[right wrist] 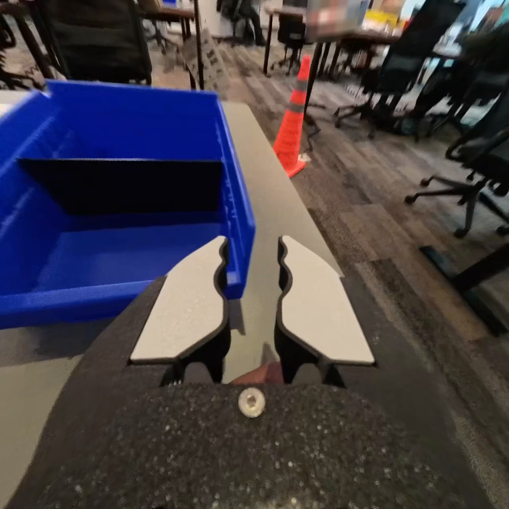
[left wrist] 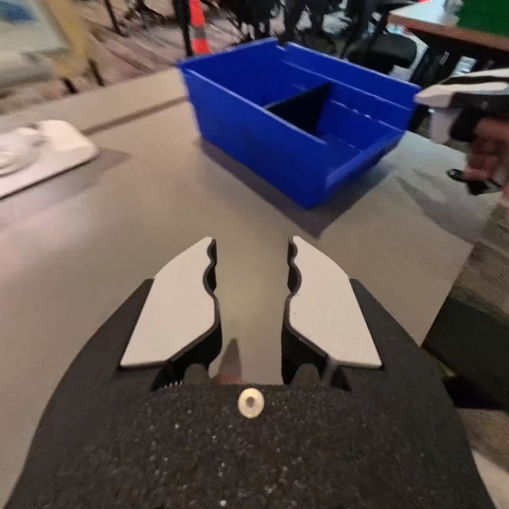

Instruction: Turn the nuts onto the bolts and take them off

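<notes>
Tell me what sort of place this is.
Probably an office or lab workspace. Black rolling office chairs and dark wooden desks stand on a wood-look floor, with an orange traffic cone beside the grey table that bears a blue divided bin.

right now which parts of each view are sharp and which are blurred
Left wrist view: the left gripper is crisp, while the blue bin and white object smear with motion blur. Right wrist view: the right gripper is sharp; the bin, orange cone and chairs are soft, edges bowed by the wide lens.
</notes>
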Action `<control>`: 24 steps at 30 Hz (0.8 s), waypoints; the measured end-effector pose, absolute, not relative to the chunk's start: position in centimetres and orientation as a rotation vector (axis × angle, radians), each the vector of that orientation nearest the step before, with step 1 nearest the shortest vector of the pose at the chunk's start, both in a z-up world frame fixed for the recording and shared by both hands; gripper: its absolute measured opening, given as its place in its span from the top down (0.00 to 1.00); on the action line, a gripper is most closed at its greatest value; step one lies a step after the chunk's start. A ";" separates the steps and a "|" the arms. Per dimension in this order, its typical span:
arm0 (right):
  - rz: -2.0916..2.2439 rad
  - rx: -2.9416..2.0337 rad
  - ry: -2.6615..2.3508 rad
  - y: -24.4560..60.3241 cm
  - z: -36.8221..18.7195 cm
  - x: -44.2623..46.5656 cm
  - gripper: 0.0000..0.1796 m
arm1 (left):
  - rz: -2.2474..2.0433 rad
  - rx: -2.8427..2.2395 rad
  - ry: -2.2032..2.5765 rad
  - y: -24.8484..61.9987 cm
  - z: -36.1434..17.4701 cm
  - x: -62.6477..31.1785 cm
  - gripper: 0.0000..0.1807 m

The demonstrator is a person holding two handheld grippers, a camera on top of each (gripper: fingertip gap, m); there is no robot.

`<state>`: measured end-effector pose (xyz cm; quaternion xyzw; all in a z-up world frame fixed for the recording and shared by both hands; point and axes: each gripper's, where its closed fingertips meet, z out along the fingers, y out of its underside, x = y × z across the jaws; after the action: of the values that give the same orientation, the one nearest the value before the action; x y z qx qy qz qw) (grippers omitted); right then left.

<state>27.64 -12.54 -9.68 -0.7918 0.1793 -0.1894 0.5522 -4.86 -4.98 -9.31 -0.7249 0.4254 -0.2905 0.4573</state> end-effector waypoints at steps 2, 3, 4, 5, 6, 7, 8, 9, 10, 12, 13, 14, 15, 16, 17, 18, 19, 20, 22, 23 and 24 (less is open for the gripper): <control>-0.334 -1.906 0.407 -11.2 -11.3 28.2 0.81 | -0.731 -1.808 1.078 -5.4 -11.0 0.6 0.73; -0.307 -1.913 0.418 -10.7 -11.9 28.7 0.81 | -0.727 -1.812 1.085 -5.5 -11.7 2.8 0.73; -0.277 -1.919 0.409 -10.2 -12.4 28.8 0.83 | -0.757 -1.820 1.095 -6.0 -12.2 4.8 0.73; -0.238 -1.932 0.380 -9.6 -12.8 28.7 0.88 | -0.800 -1.823 1.098 -6.6 -12.4 6.5 0.73; -0.217 -1.945 0.368 -9.2 -13.2 28.7 0.92 | -0.831 -1.816 1.091 -7.1 -12.4 7.8 0.73; -0.185 -1.945 0.340 -8.9 -13.2 28.3 0.97 | -0.837 -1.811 1.087 -7.4 -12.5 8.9 0.73; -0.166 -1.945 0.325 -8.9 -13.2 28.2 0.98 | -0.832 -1.818 1.092 -7.7 -12.7 9.7 0.72; -0.141 -1.948 0.311 -8.9 -13.2 28.1 0.98 | -0.817 -1.830 1.083 -7.8 -12.8 10.3 0.65; -0.117 -1.951 0.300 -9.0 -13.3 28.2 0.98 | -0.815 -1.834 1.073 -7.9 -12.8 10.5 0.63; -0.107 -1.960 0.288 -9.4 -13.3 28.8 0.98 | -0.841 -1.829 1.083 -8.5 -12.7 10.7 0.66; -0.093 -1.967 0.278 -9.6 -13.3 28.9 0.98 | -0.845 -1.826 1.087 -8.8 -12.7 10.7 0.68; -0.088 -1.971 0.273 -9.8 -13.3 29.0 0.98 | -0.852 -1.823 1.094 -9.2 -12.7 10.7 0.69; -0.082 -1.971 0.270 -9.9 -13.3 29.0 0.98 | -0.850 -1.819 1.101 -9.4 -12.7 10.6 0.69; -0.084 -1.972 0.267 -10.1 -13.3 28.9 0.98 | -0.841 -1.814 1.102 -9.4 -12.7 10.6 0.69; -0.097 -1.974 0.266 -10.1 -13.3 28.8 0.98 | -0.838 -1.810 1.103 -9.4 -12.7 10.6 0.68; -0.103 -1.972 0.278 -10.2 -13.3 28.8 0.98 | -0.836 -1.811 1.106 -9.4 -12.7 10.6 0.68; -0.106 -1.968 0.293 -10.2 -13.3 28.9 0.98 | -0.838 -1.812 1.118 -9.5 -12.7 10.5 0.68; -0.133 -1.972 0.305 -10.4 -13.2 29.1 0.96 | -0.839 -1.816 1.135 -9.6 -12.7 10.0 0.68; -0.290 -1.946 0.329 -11.9 -11.8 29.6 0.85 | -0.817 -1.801 1.159 -9.4 -12.1 7.4 0.68; -0.374 -1.917 0.323 -13.0 -10.3 29.2 0.82 | -0.799 -1.787 1.167 -9.2 -11.5 5.3 0.68; -0.435 -1.878 0.303 -14.0 -8.6 28.0 0.81 | -0.777 -1.761 1.158 -8.8 -10.5 2.7 0.68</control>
<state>27.98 -14.04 -8.56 -0.7969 0.1285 -0.1846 0.5607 2.71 -8.82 -10.51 -0.7068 0.4649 -0.3117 0.4327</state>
